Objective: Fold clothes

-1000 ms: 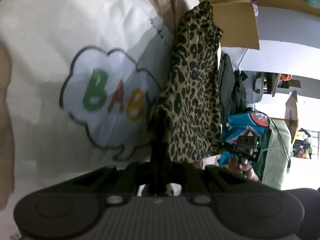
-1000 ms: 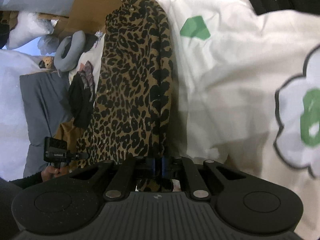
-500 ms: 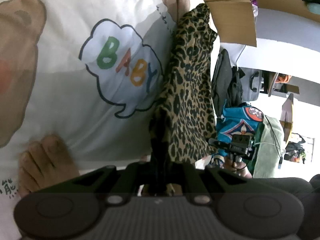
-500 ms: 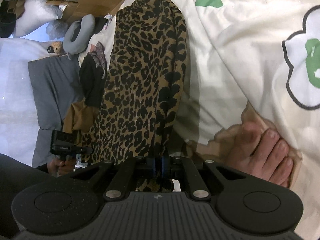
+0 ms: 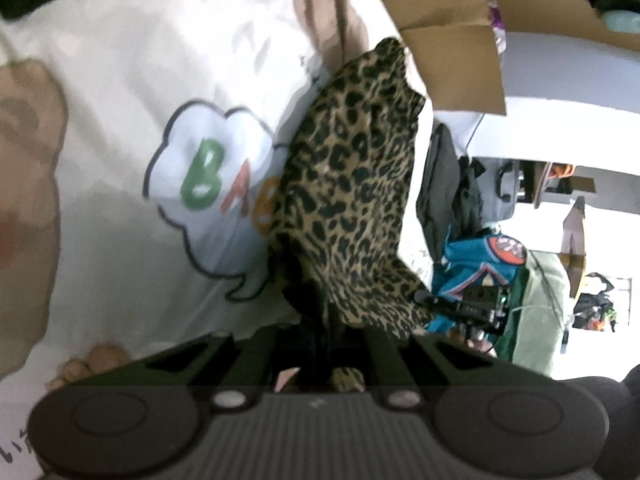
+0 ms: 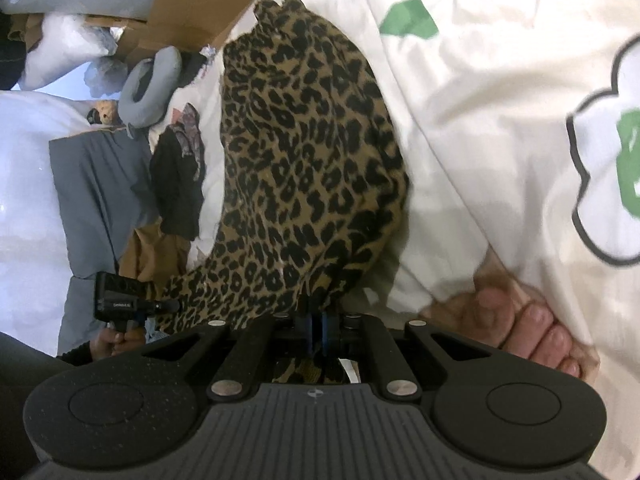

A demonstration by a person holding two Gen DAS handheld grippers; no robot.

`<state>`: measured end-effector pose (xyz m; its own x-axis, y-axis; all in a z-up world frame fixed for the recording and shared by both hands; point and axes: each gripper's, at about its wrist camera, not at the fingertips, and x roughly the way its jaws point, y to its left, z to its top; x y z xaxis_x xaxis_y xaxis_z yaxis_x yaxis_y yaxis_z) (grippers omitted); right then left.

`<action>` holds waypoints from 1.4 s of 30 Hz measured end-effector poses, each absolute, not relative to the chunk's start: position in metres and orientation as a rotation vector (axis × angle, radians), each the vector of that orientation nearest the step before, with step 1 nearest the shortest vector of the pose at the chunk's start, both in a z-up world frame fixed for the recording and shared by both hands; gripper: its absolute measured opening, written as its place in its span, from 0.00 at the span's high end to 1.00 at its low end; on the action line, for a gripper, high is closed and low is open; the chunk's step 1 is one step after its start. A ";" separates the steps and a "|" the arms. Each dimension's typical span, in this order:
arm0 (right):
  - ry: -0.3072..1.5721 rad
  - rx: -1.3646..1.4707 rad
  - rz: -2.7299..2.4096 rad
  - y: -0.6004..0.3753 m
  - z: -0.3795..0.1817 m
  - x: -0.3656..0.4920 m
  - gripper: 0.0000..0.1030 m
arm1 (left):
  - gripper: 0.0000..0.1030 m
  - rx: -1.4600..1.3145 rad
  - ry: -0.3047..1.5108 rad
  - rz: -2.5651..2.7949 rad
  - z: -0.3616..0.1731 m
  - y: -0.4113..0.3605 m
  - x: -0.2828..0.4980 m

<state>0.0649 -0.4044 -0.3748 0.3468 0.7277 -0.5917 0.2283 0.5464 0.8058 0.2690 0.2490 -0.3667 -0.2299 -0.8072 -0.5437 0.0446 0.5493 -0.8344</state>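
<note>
You've got both grippers, left [image 5: 326, 320] and right [image 6: 316, 316], clamped on the leopard-print garment [image 6: 304, 152], which stretches lengthwise straight ahead of your fingers (over the printed bedsheet [image 6: 500, 100]).

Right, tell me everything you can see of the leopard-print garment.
The leopard-print garment is soft tan cloth with black spots, bunched and creased. Both grippers clamp its near edge: the right gripper and the left gripper, jaws closed on the fabric. It drapes away from them over the white printed bedsheet, its far end near a cardboard box.
</note>
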 end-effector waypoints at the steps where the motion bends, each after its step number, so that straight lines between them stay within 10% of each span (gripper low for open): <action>1: 1.202 0.987 0.402 -0.406 -0.373 0.067 0.98 | 0.96 -0.667 1.604 -0.911 -0.364 0.249 0.272; 42: 0.953 0.889 0.245 -0.426 -0.345 0.141 0.98 | 0.96 -0.561 1.269 -0.868 -0.337 0.191 0.376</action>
